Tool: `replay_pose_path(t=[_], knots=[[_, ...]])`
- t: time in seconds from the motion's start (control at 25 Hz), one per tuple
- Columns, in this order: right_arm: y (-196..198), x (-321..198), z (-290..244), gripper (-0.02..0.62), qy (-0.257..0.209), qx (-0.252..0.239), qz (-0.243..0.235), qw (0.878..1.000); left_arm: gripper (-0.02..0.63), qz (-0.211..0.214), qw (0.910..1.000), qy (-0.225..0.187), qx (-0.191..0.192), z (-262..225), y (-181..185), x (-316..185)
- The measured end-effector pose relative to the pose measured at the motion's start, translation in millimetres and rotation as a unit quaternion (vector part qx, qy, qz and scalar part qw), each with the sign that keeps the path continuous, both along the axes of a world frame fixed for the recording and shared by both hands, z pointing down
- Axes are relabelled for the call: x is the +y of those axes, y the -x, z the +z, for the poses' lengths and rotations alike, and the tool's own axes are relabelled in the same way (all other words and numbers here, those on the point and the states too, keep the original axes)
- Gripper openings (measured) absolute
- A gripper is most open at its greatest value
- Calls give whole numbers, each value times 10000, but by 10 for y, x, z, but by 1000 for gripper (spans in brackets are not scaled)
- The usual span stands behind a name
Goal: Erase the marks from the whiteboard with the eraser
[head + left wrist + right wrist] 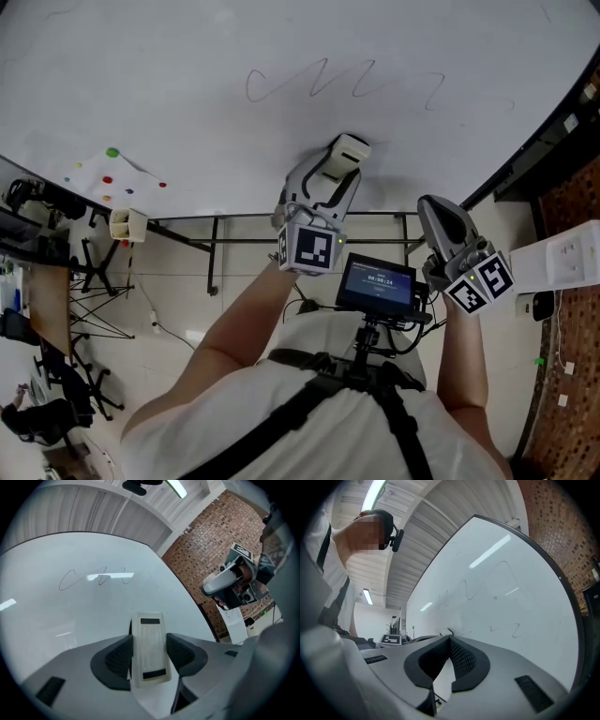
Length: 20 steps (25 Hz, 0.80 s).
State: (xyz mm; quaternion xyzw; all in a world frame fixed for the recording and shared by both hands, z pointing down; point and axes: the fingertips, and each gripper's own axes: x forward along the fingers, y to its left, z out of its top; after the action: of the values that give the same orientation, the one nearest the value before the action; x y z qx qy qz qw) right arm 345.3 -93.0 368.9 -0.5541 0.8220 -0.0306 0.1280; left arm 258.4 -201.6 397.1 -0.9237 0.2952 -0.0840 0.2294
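My left gripper (336,167) is clenched on the eraser (349,147) at centre frame, below the wavy marks (347,82) at upper centre of the whiteboard (169,84). Contact with the board cannot be confirmed. My right gripper (450,641) is closed on nothing. Judged step: approach, nothing wiped yet. Next, raise the eraser to the line, press flat and sweep across.

1. The whiteboard (187,56) fills the upper part of the frame, with the marks (337,80) at upper centre
2. The eraser (345,150) sits below the marks at frame centre, between the jaws of the left tongs (336,167)
3. The right tongs (439,214) lie to the lower right of the eraser, apart from it, by the whiteboard's lower edge
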Motion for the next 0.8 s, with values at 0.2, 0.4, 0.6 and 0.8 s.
replay_pose_path(t=[0.2, 0.4, 0.6, 0.8], knots=[[-24, -12, -11, 3, -8, -7, -49, 10000, 259, 83, 9999, -43, -120, 14, 58, 1], [-70, -8, -19, 3, 11, -13, -26, 10000, 258, -192, 9983, 347, 429, 20, 474, -201], [-27, -24, 6, 3, 22, -7, -71, 10000, 258, -1222, 9810, 884, 1216, 86, 1241, -571], [-43, 28, 21, 3, 39, 28, -72, 10000, 250, -1192, 9786, 791, 1481, -45, 1055, -476]])
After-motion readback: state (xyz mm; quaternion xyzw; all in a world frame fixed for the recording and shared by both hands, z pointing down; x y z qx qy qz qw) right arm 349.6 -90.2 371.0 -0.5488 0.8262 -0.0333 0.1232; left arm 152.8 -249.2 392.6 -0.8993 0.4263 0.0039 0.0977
